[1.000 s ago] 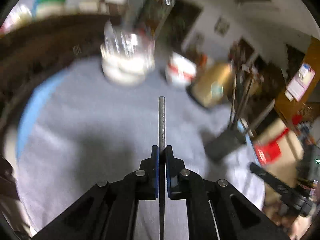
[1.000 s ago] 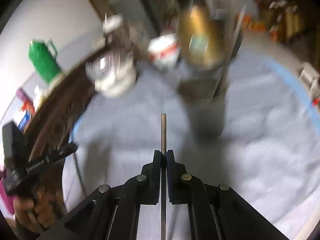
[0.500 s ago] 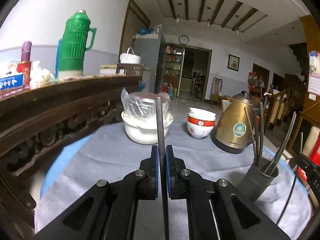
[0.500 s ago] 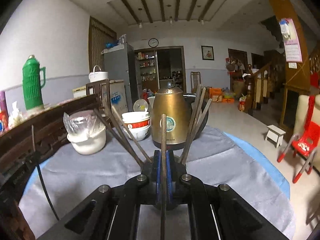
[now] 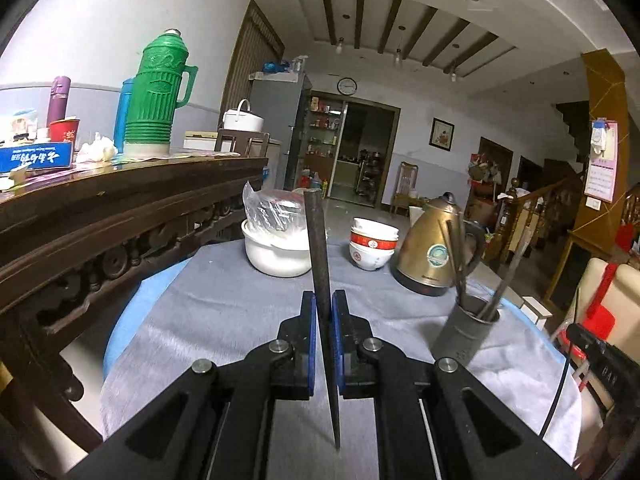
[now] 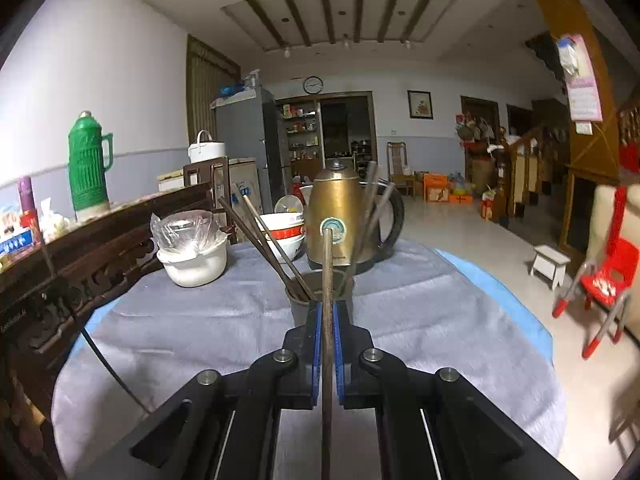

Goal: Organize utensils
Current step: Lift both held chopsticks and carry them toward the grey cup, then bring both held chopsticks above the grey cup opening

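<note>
My left gripper (image 5: 324, 300) is shut on a dark chopstick (image 5: 318, 248) that points up and forward over the grey tablecloth. A grey utensil holder (image 5: 466, 330) with several chopsticks stands to its right. My right gripper (image 6: 327, 310) is shut on a brown chopstick (image 6: 327, 264) whose tip rises in front of the holder (image 6: 298, 312), which stands just beyond the fingers with several chopsticks (image 6: 264, 240) leaning in it.
A brass kettle (image 6: 340, 216), stacked red-rimmed bowls (image 5: 372, 246) and a white bowl with a plastic bag (image 5: 276, 240) stand at the table's far side. A dark wooden sideboard (image 5: 100, 216) with a green thermos (image 5: 158, 92) runs along the left. A red chair (image 6: 608, 276) stands on the floor at right.
Both grippers tilted up from looking down at the table to level and then steadied. Each keeps its chopstick. The right gripper now sits right behind the holder.
</note>
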`<state>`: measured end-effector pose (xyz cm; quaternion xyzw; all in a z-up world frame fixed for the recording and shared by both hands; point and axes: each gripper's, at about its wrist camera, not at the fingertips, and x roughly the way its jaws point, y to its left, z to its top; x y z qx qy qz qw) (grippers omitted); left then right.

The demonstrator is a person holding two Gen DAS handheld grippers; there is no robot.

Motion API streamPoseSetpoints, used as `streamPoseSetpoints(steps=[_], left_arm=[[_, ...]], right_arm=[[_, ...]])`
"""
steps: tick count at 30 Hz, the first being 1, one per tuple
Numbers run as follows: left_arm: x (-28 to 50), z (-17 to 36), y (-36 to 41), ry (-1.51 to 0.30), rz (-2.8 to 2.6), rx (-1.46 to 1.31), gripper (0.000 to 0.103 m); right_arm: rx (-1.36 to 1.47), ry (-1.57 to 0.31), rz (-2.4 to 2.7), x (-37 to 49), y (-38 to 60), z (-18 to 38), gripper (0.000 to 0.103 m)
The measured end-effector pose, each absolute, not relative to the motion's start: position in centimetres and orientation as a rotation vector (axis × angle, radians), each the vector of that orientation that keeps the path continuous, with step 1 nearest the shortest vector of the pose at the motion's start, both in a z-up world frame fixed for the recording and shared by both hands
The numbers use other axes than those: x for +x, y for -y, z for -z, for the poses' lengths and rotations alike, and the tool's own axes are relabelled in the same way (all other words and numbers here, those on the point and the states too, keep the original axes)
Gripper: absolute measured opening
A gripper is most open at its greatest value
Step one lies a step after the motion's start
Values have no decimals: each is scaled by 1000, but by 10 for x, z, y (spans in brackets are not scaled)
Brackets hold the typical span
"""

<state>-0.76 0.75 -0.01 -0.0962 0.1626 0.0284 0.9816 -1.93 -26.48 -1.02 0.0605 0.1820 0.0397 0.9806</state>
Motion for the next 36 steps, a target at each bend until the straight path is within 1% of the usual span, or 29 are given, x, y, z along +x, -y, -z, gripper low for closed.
streamPoseSetpoints(steps=[4,8,12,19,25,36], left_arm=[[-13,0,-3,-328,-47,-190,8],[-8,-1,-4,-338,-46,-207,8],[-7,-1,-2,-340,-62,-206,8],[-5,-1,3,-334,-68,-180,8],[-4,-2,5,-339,-58,-182,8],[-12,-3,2,-357,-39,-197,7]], right_arm=[[191,-327,-83,-8,279,-10,6],[203,-260,-64,25,275,-18,6],[183,-231,-30,52,267,-6,6],[233,-282,25,76,288,23,6],[207,-275,41,54,307,21,7],[78,-249,-84,-33,296,-7,8]])
